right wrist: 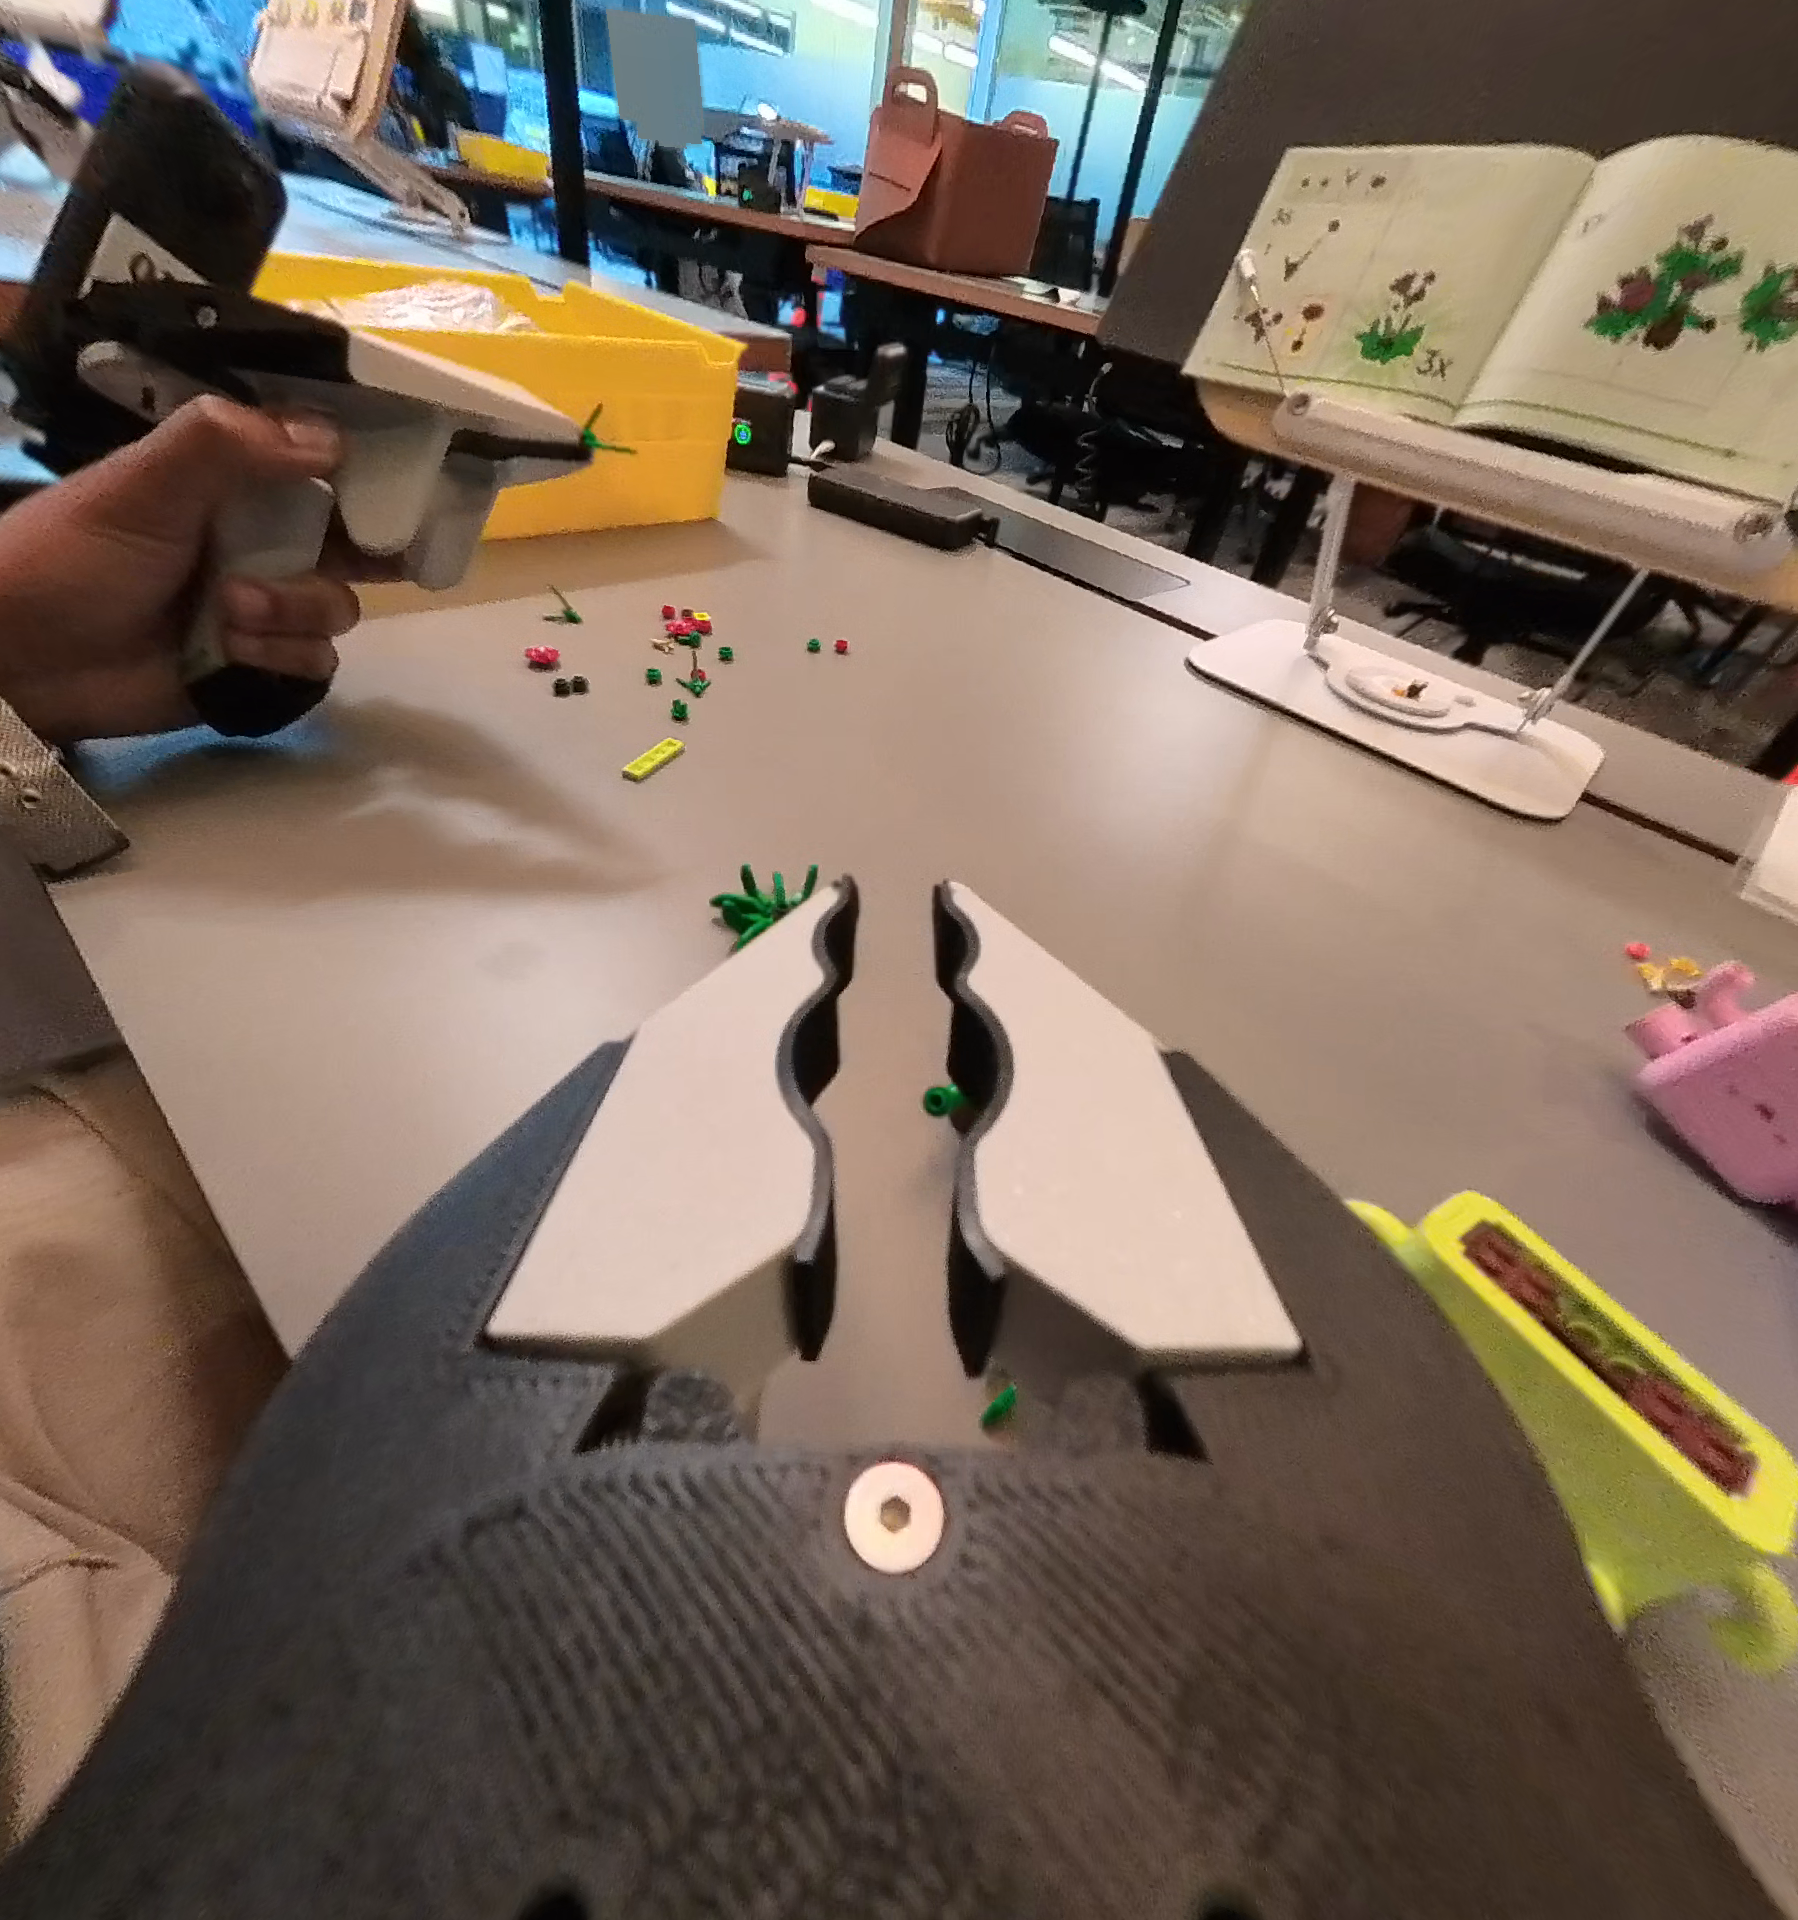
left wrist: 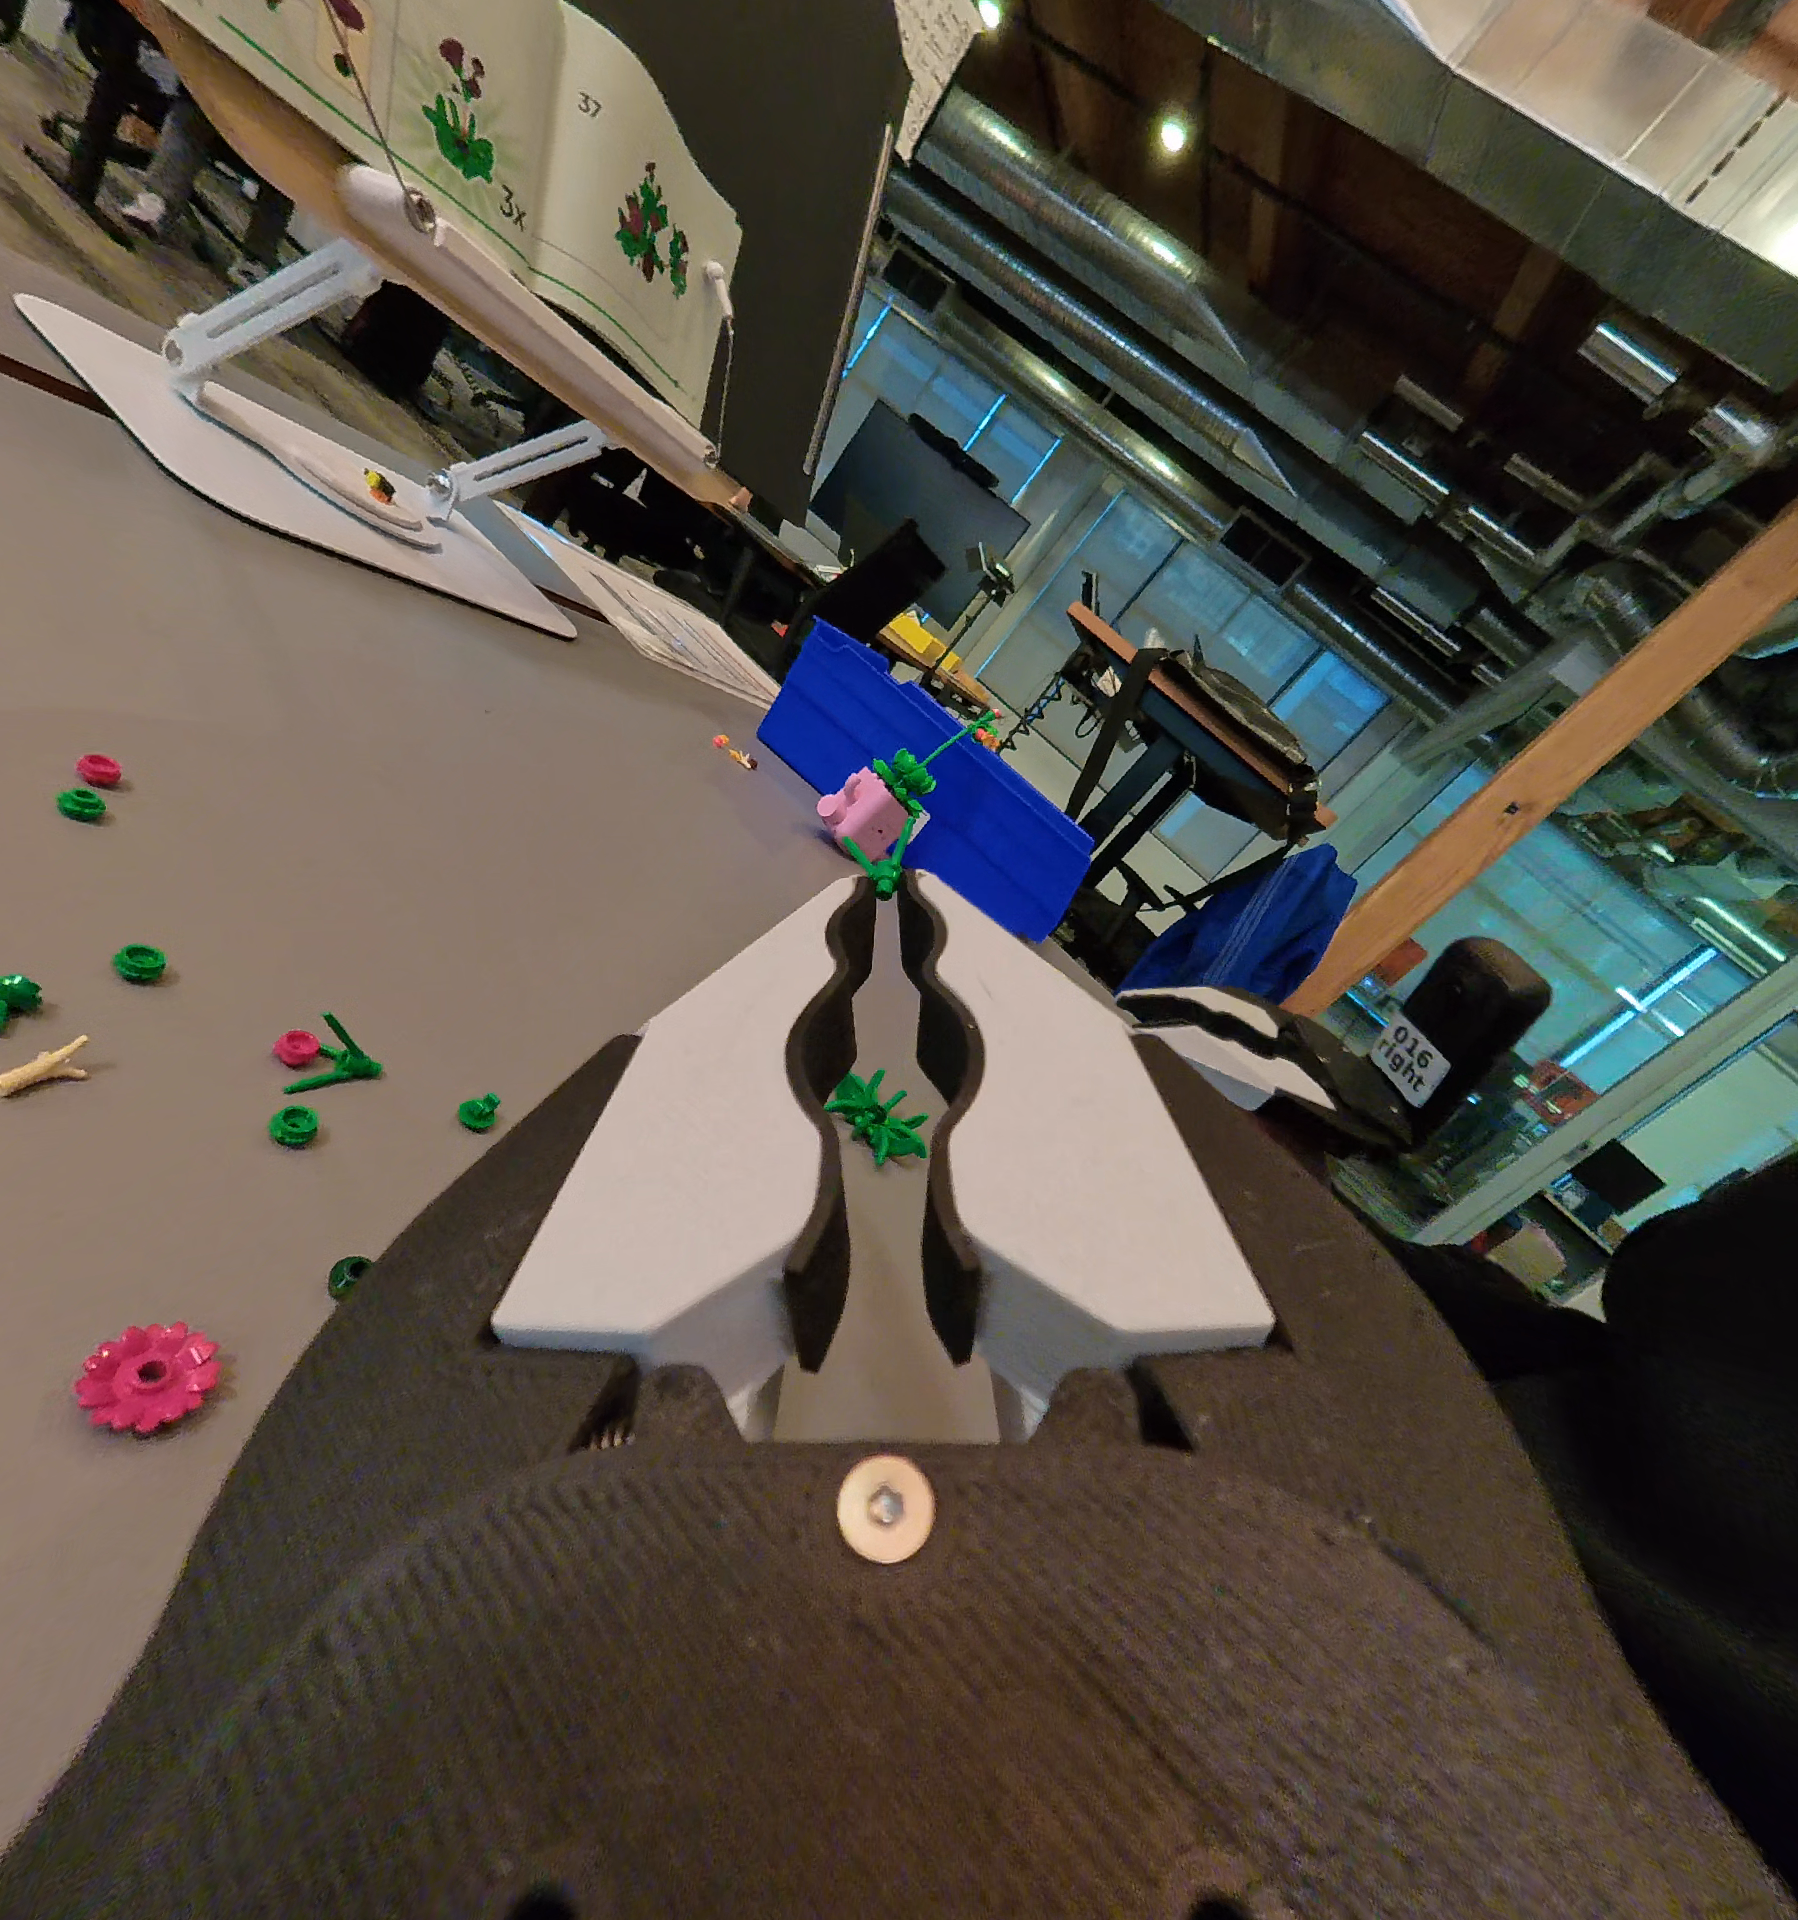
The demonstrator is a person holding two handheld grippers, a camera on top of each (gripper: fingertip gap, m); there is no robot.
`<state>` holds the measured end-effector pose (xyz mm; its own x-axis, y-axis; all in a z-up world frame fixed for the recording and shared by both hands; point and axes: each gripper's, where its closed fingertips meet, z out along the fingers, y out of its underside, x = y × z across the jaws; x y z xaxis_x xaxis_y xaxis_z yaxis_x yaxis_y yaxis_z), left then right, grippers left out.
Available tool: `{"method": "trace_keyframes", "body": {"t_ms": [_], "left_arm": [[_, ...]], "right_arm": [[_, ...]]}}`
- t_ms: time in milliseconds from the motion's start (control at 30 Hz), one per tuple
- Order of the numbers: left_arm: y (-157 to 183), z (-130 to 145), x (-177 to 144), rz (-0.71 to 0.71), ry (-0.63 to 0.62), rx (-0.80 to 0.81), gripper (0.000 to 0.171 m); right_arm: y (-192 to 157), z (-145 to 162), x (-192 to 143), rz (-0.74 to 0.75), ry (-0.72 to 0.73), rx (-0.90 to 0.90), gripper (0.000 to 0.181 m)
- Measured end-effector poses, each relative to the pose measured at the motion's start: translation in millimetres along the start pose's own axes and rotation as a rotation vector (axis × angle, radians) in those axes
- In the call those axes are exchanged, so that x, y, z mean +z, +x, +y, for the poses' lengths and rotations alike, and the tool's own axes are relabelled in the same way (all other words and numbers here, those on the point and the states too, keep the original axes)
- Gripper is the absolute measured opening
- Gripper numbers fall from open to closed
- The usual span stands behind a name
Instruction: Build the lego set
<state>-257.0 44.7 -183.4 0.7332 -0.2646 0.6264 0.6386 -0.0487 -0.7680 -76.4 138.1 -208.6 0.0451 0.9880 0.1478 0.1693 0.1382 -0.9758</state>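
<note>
My left gripper (left wrist: pixel 887 889) is shut on a small green stem piece (left wrist: pixel 882 879), held above the grey table. It also shows in the right wrist view (right wrist: pixel 562 449), in a hand at upper left, with the stem (right wrist: pixel 594 445) at its tips. A pink block (left wrist: pixel 866 816) with green sprigs stands beyond it; it lies at the right in the right wrist view (right wrist: pixel 1747 1101). My right gripper (right wrist: pixel 895 896) is open and empty, low over the table. A pile of green stems (right wrist: pixel 760 900) lies beside its left fingertip. A green stud (right wrist: pixel 942 1099) lies between its fingers.
Loose pink flowers (left wrist: pixel 147 1377) and green studs (left wrist: pixel 292 1125) lie on the table at left. An instruction book on a white stand (right wrist: pixel 1497 301) is at the back. A blue bin (left wrist: pixel 936 810), a yellow bin (right wrist: pixel 604 384), a yellow plate (right wrist: pixel 654 758) and a lime tool (right wrist: pixel 1601 1382) are nearby. Left tips to right tips: about 20 centimetres.
</note>
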Motion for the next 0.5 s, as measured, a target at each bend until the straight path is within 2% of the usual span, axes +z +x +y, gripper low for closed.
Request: {"method": "trace_keyframes", "body": {"t_ms": [167, 333, 500], "left_arm": [[0, 1, 1, 0.0, -0.006, -0.003, 0.003], [2, 3, 2, 0.005, -0.012, -0.004, 0.002], [4, 4, 4, 0.003, -0.021, 0.006, 0.003]], "right_arm": [[6, -2, 3, -0.033, 0.019, 0.053, 0.014], [6, 8, 12, -0.097, -0.062, 0.132, 0.02], [3, 8, 16, -0.092, -0.067, 0.068, 0.015]]}}
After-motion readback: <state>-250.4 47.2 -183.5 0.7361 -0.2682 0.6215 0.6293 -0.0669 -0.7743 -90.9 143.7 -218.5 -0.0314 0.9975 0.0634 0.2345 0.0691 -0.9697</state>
